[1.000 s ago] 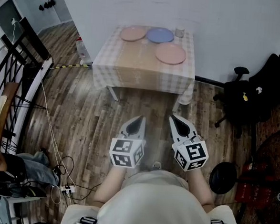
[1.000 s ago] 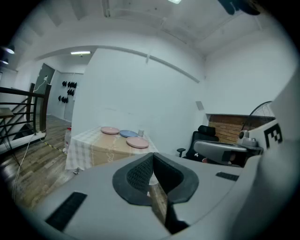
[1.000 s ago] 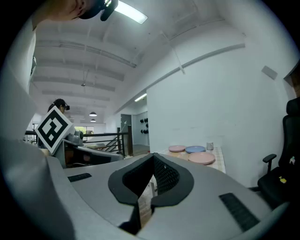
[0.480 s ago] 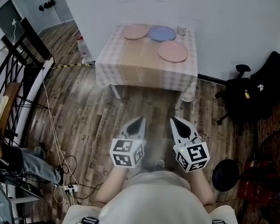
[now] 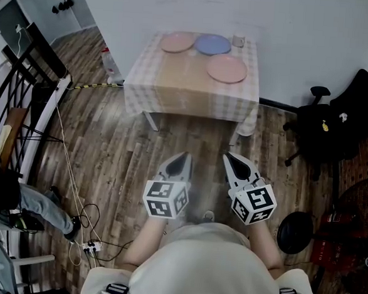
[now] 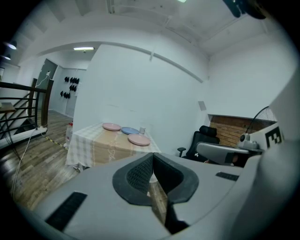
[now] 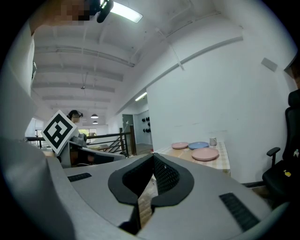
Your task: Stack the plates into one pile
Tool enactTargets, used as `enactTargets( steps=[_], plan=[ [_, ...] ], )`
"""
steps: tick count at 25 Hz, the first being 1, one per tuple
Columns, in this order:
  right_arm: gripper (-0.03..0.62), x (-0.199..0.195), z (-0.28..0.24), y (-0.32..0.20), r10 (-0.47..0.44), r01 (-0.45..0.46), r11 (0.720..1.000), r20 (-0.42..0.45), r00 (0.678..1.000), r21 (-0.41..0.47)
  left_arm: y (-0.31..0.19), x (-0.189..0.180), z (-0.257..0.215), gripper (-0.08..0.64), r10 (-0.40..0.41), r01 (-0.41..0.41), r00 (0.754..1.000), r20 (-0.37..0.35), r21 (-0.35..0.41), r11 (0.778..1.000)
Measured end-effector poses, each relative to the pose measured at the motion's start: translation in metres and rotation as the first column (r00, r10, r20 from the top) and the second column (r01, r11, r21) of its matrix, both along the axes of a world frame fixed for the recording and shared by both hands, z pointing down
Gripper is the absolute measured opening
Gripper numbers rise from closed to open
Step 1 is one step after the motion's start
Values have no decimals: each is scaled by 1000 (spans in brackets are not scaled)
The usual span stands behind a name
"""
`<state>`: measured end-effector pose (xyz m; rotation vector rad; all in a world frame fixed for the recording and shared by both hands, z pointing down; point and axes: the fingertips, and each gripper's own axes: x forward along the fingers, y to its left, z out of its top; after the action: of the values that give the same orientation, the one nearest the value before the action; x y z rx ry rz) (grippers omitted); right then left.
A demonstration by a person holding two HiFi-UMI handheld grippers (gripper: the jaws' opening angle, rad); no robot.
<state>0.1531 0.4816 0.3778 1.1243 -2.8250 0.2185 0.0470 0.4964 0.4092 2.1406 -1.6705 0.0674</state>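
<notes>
Three plates lie apart on a small table [image 5: 175, 92] with a checked cloth, far ahead: a pink plate [image 5: 177, 42] at the back left, a blue plate [image 5: 212, 45] beside it, and a larger pink plate [image 5: 226, 69] nearer on the right. The same three show in the left gripper view as the pink plate [image 6: 111, 126], blue plate [image 6: 130, 131] and nearer pink plate [image 6: 139, 139]. My left gripper [image 5: 186, 155] and right gripper [image 5: 227, 155] hang side by side over the wooden floor, well short of the table. Both are shut with nothing between their jaws.
A small cup [image 5: 238, 41] stands at the table's back right corner. A black office chair [image 5: 326, 131] and a fan [image 5: 353, 249] are on the right. A black railing [image 5: 24, 94], cables and a person's leg [image 5: 38, 205] are on the left. White wall behind the table.
The grippers have stayed where they were. The person at the lower left has shifted position.
</notes>
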Motion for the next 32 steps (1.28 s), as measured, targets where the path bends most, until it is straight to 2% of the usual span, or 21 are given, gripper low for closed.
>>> enactTargets(
  steps=[15, 25, 32],
  plan=[
    [-2, 25, 3, -23, -34, 34, 999, 6, 999, -5, -16, 26, 5, 3, -24, 24, 1000, -6, -11, 1000],
    [-2, 25, 15, -36, -48, 47, 998, -12, 999, -36, -27, 21, 15, 3, -46, 45, 999, -13, -41, 998],
    [-1, 18, 17, -68, -26, 25, 999, -25, 999, -38, -64, 15, 19, 3, -26, 25, 999, -27, -44, 999]
  ],
)
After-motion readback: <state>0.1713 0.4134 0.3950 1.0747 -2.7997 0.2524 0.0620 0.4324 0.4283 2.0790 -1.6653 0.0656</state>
